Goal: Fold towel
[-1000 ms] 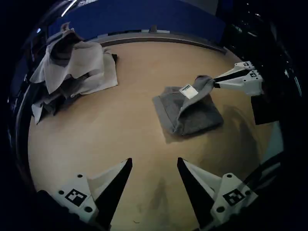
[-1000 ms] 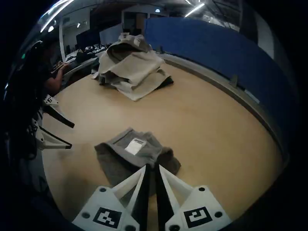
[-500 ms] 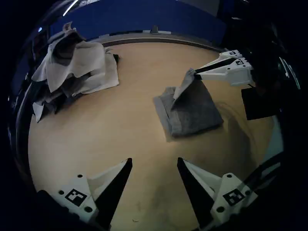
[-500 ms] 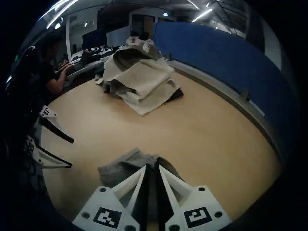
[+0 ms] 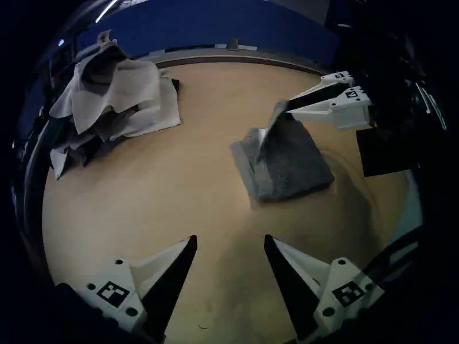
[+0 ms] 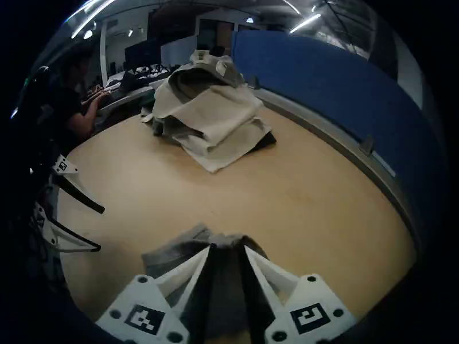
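A grey folded towel (image 5: 290, 166) lies on the tan table (image 5: 160, 189), right of centre in the left gripper view. One corner of it stands up in a peak at the tips of my right gripper (image 5: 286, 109). In the right gripper view the right gripper (image 6: 227, 247) has its fingers parted, with grey towel (image 6: 172, 257) cloth filling the gap between them. My left gripper (image 5: 229, 239) hovers open over bare table near the front edge, well short of the towel. It also appears at the left edge as the left gripper (image 6: 101, 229).
A heap of beige and grey towels (image 5: 115, 97) sits at the table's far left, seen as the pile (image 6: 212, 114) ahead of the right gripper. A blue partition (image 6: 327, 80) runs along the table's far edge. A person (image 6: 69, 109) sits at a desk beyond.
The right gripper lifted the towel's corner and carried it back over the fold. Its fingers, nearly closed before, now stand wider apart. The left gripper stayed where it was.
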